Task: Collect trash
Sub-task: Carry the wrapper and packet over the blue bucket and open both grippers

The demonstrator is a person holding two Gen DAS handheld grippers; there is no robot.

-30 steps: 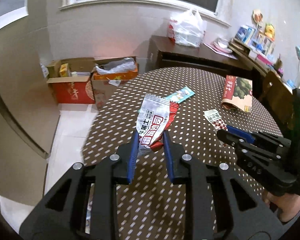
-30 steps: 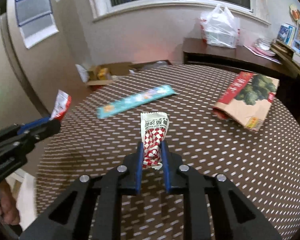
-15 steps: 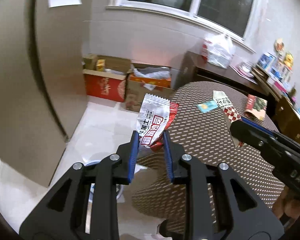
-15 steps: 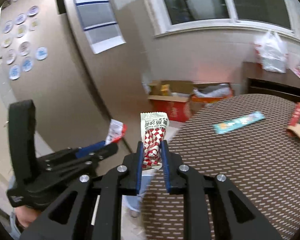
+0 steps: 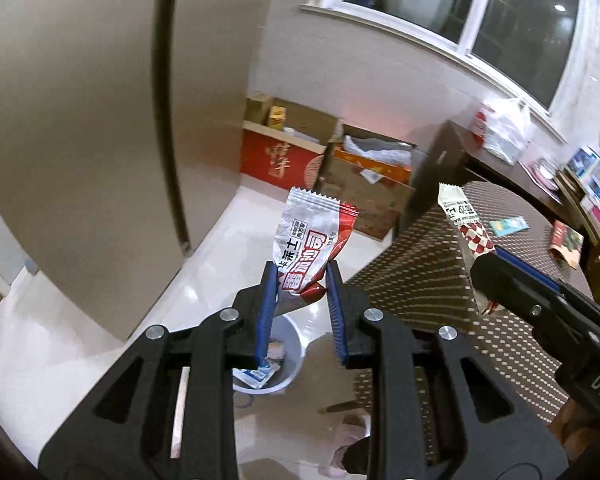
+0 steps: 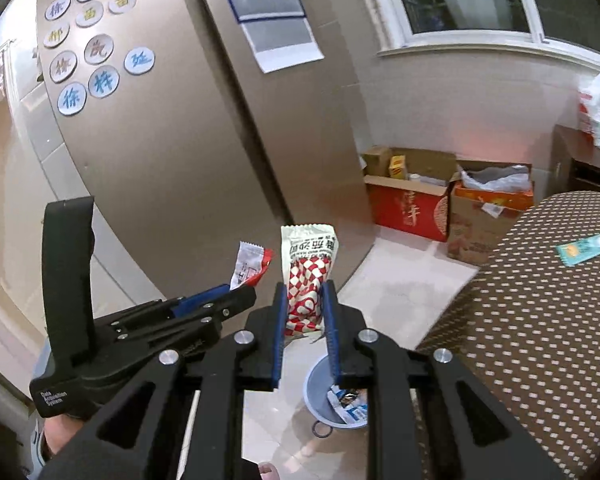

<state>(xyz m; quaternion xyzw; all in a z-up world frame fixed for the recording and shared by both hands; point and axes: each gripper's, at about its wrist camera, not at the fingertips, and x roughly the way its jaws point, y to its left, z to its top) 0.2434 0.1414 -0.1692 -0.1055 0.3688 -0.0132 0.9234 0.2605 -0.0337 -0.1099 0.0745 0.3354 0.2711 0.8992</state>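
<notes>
The left gripper (image 5: 300, 276) is clenched on a silver-and-red foil snack wrapper (image 5: 310, 242), which stands up from between its blue pads. The right gripper (image 6: 304, 292) grasps a white wrapper with red-and-white checks (image 6: 309, 276) the same way. The two grippers hang side by side off the edge of the round table with a brown dotted cloth (image 6: 540, 320). Below them on the pale tiled floor (image 5: 220, 248) stands a round grey-blue waste bin (image 6: 320, 396) with white and blue packets in it. A long teal wrapper (image 6: 590, 246) lies on the table. Open cardboard boxes (image 6: 412, 196) sit against the wall under the window.
</notes>
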